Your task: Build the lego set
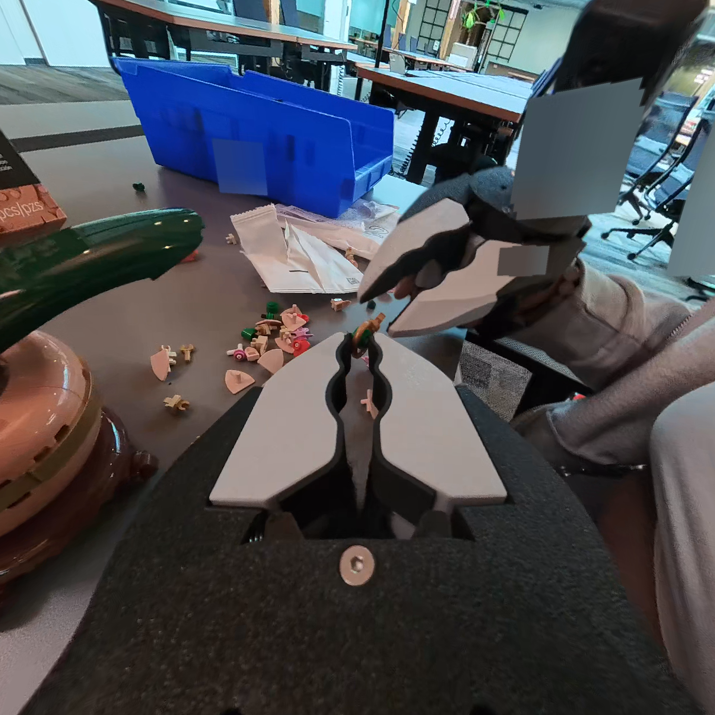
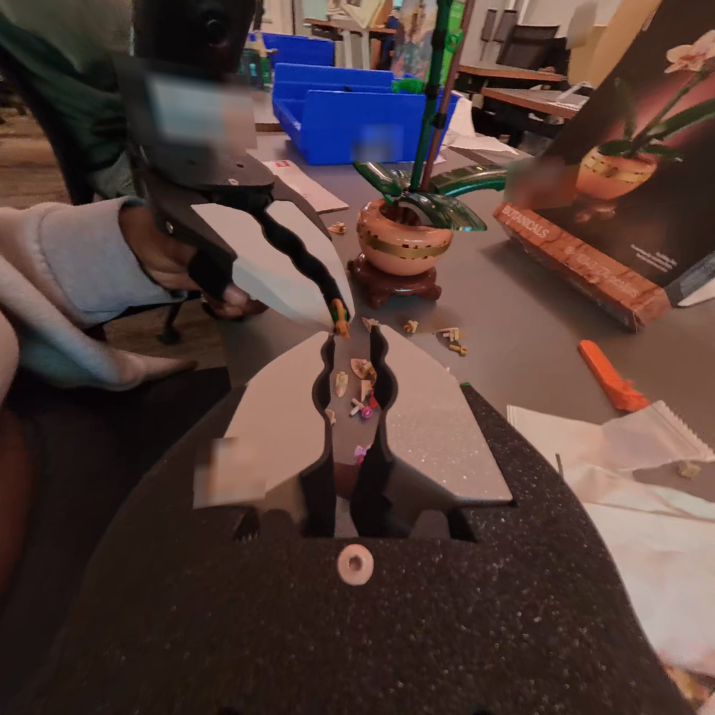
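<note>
My left gripper [image 1: 360, 342] is shut on a small brown and green piece [image 1: 364, 332], held above the table. In the right wrist view the left gripper [image 2: 342, 315] comes in from the left with the piece [image 2: 340, 319] at its tips. My right gripper [image 2: 352, 334] is open and empty, its tips just below and beside that piece. In the left wrist view it [image 1: 377, 315] faces mine from the upper right. The built pink pot on a brown stand [image 2: 404, 247] holds green leaves and a stem. Loose small pieces [image 1: 271, 340] lie scattered below the grippers.
A blue bin [image 1: 251, 127] stands at the back of the grey table [image 1: 116, 317]. Torn white paper bags [image 1: 301, 255] lie near it and at the right [image 2: 619, 464]. An orange brick separator [image 2: 607, 375] and the set's box [image 2: 619, 216] are to the right. The pot [image 1: 42, 406] is close on my left. The grippers are tip to tip, or close to it. The orange brick separator [image 2: 607, 375] is about 20 cm from both grippers' fingertips.
</note>
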{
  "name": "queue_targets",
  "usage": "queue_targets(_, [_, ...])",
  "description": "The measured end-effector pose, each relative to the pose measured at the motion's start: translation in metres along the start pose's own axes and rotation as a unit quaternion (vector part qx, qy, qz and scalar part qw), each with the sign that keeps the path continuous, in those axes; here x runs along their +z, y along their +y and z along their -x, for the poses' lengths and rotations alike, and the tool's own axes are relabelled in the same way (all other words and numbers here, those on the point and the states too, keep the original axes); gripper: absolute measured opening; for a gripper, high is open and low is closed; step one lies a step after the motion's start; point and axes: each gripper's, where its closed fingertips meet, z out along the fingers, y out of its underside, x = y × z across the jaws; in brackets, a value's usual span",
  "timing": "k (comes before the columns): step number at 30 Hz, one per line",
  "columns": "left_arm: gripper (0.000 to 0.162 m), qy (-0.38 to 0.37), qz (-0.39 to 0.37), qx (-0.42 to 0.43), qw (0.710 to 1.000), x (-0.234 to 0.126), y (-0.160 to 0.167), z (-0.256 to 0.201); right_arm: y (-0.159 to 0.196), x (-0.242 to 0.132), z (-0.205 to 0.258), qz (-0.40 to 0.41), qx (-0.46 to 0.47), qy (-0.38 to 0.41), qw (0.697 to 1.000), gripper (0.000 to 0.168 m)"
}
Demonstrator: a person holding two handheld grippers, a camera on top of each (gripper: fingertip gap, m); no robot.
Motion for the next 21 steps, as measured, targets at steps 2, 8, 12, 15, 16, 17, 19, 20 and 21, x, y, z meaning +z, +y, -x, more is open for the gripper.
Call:
queue_targets(2, [0.008, 0.002, 0.002, 0.010, 1.000, 0.000, 0.001, -0.002, -0.003, 0.000, 0.001, 0.014, -0.032, -0.017, 0.999, 0.013])
queue_targets(8, [0.007, 0.003, 0.007, 0.029, 1.000, -0.001, 0.002, -0.003, 0.000, 0.002, 0.009, 0.070, -0.109, -0.072, 0.989, 0.002])
queue_targets(12, [0.007, -0.013, 0.002, 0.040, 0.999, -0.002, 0.001, 0.001, 0.002, 0.004, 0.007, 0.087, -0.161, -0.032, 0.983, 0.001])
queue_targets(15, [0.007, -0.046, 0.002, 0.062, 0.997, 0.000, 0.000, 0.006, 0.006, 0.008, -0.002, 0.114, -0.209, 0.037, 0.971, 0.001])
queue_targets(16, [0.007, -0.051, -0.002, 0.065, 0.997, -0.001, -0.001, 0.007, 0.006, 0.008, -0.003, 0.111, -0.209, 0.052, 0.970, 0.001])
queue_targets(17, [0.007, -0.054, -0.002, 0.065, 0.996, -0.001, -0.001, 0.007, 0.006, 0.009, -0.004, 0.107, -0.201, 0.062, 0.972, 0.001])
queue_targets(19, [0.007, -0.070, 0.013, 0.083, 0.994, 0.001, 0.002, 0.009, 0.012, 0.010, -0.009, 0.122, -0.201, 0.088, 0.968, 0.001])
queue_targets(20, [0.007, -0.079, 0.024, 0.100, 0.992, 0.003, 0.005, 0.010, 0.017, 0.011, -0.012, 0.138, -0.213, 0.104, 0.962, 0.001])
queue_targets(21, [0.007, -0.087, 0.022, 0.111, 0.990, 0.002, 0.004, 0.010, 0.022, 0.011, -0.017, 0.159, -0.225, 0.126, 0.953, 0.000])
